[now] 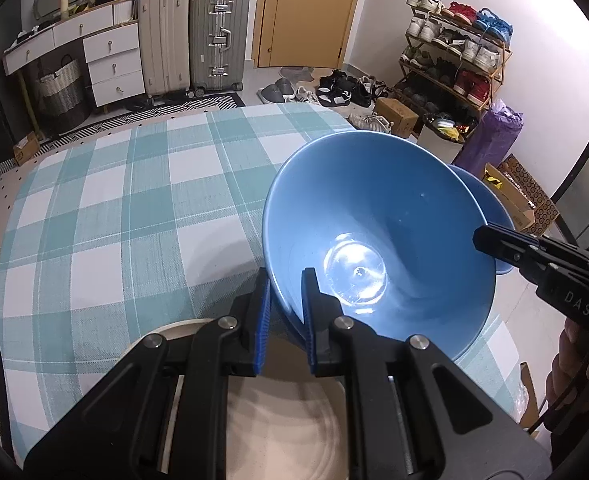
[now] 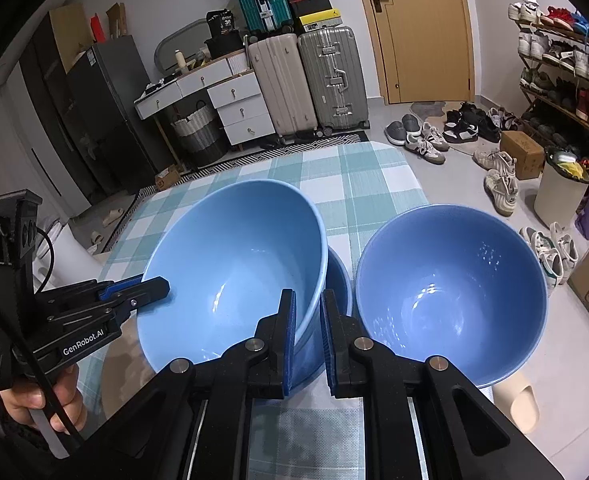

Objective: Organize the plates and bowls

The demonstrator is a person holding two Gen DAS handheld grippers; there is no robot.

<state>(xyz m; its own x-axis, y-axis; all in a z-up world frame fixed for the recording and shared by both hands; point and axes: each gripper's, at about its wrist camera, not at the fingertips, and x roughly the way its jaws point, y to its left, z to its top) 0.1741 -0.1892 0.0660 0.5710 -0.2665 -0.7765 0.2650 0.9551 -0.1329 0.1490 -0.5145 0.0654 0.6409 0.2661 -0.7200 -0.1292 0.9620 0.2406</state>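
Note:
A large blue bowl [image 1: 394, 216] [image 2: 234, 264] hangs tilted over the checked table. My left gripper [image 1: 287, 280] [image 2: 154, 285] is shut on its near-left rim. The right gripper [image 2: 308, 304] [image 1: 482, 238] is shut on the opposite rim. Directly under the held bowl peeks a second blue bowl [image 2: 340, 280], partly hidden by it. A third blue bowl [image 2: 450, 296] stands upright to the right, near the table's right edge. In the left wrist view another blue bowl [image 1: 490, 208] shows behind the held one. A beige plate [image 1: 278, 420] lies below my left gripper.
The table [image 1: 134, 200] wears a teal and white checked cloth, bare on its far half. Around it on the floor are suitcases [image 2: 330, 80], a drawer unit [image 2: 238, 108], scattered shoes [image 2: 498, 184], a shoe rack [image 1: 454, 52] and a bin [image 2: 558, 192].

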